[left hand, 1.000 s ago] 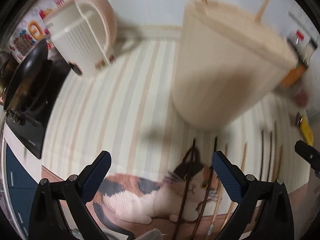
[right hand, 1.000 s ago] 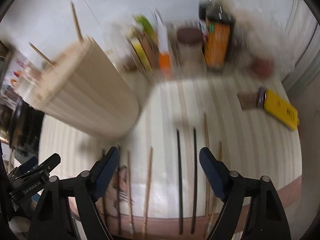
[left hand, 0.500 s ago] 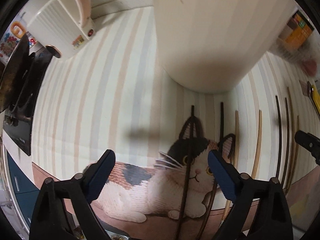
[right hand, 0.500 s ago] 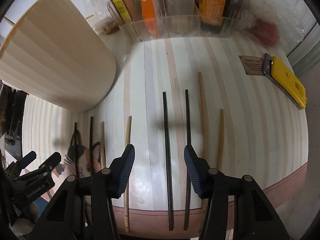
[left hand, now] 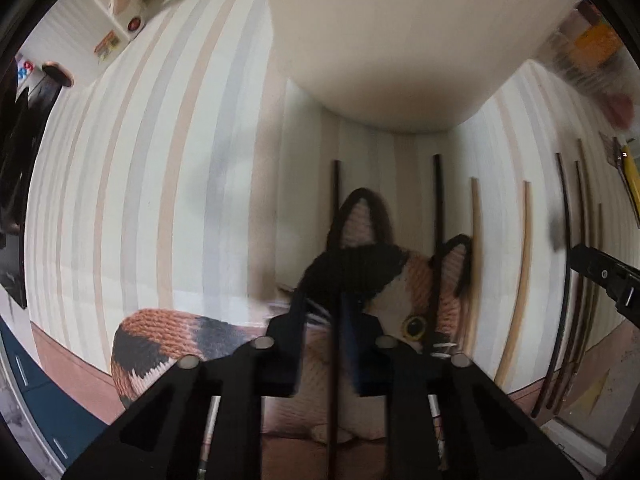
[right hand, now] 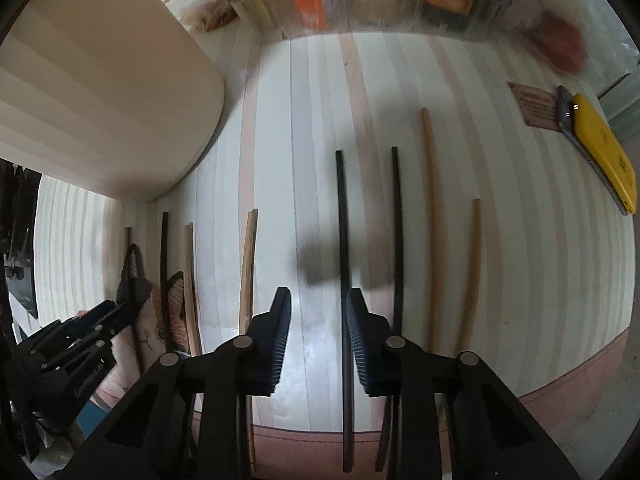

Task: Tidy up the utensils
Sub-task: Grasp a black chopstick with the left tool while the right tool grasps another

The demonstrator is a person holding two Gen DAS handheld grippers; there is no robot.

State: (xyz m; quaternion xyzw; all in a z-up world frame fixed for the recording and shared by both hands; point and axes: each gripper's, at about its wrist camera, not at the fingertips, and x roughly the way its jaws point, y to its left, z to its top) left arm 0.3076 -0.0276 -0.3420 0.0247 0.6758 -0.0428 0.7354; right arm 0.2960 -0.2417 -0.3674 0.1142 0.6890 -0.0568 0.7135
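Observation:
Several chopsticks, dark and wooden, lie side by side on a striped mat. My left gripper [left hand: 326, 312] has its jaws nearly closed around the leftmost dark chopstick [left hand: 335, 188], low over the mat's cat picture [left hand: 400, 280]. My right gripper [right hand: 318, 320] is partly open and low over the mat; a black chopstick [right hand: 342, 216] lies just inside its right finger [right hand: 356, 332], apart from the left one. A second black chopstick [right hand: 396, 220] and two wooden ones [right hand: 430, 200] lie to its right. A beige ribbed holder [left hand: 392, 48] stands just behind the chopsticks, and also shows in the right wrist view [right hand: 100, 92].
A clear bin [right hand: 360, 0] of packets and bottles stands at the back. A yellow phone [right hand: 604, 152] and a brown card [right hand: 536, 108] lie at the right. A white rice cooker [left hand: 116, 8] and a dark stove [left hand: 16, 152] are at the left. The mat's front edge [right hand: 540, 392] is near.
Both grippers have moved down and forward to the chopsticks. My left jaws went from wide open to almost closed on the dark chopstick. My right jaws narrowed around the black chopstick.

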